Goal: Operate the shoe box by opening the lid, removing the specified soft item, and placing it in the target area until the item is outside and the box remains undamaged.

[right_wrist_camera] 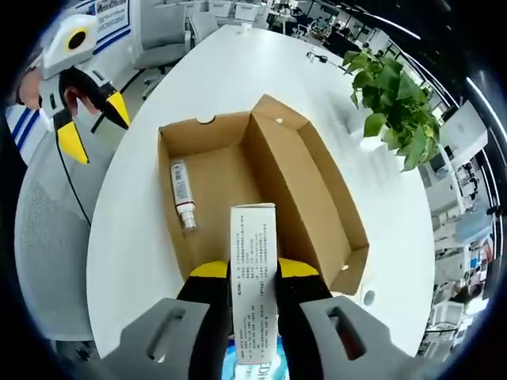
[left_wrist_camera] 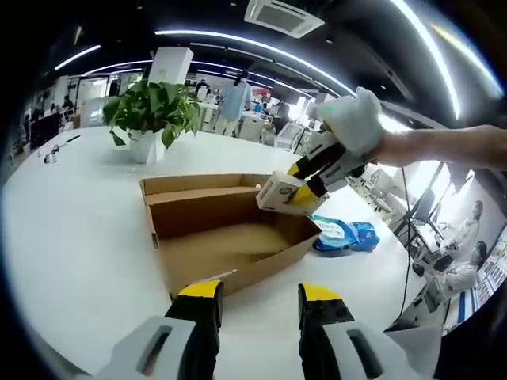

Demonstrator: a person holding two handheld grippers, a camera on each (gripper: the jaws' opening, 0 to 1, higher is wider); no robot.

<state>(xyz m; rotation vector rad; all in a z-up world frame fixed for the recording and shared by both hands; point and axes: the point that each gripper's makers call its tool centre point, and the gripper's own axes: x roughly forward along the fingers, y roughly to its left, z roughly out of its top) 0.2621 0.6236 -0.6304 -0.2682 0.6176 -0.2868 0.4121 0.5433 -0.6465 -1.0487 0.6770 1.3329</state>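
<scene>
The right gripper (right_wrist_camera: 253, 273) is closed on a small white carton (right_wrist_camera: 253, 269) and holds it above the open shoe box (right_wrist_camera: 301, 182) on the white table (right_wrist_camera: 238, 71). The left gripper (left_wrist_camera: 260, 294) hovers empty, jaws apart, before the box's near wall. A blue soft pack (left_wrist_camera: 345, 235) lies beside the box.

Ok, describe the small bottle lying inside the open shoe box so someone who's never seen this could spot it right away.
Find the open brown cardboard shoe box on the white table, near the potted plant. On the floor of its tray lies a slim white bottle on its side. It is loose in the box, unlike the white printed carton that the right hand-held gripper holds above the box.
</scene>
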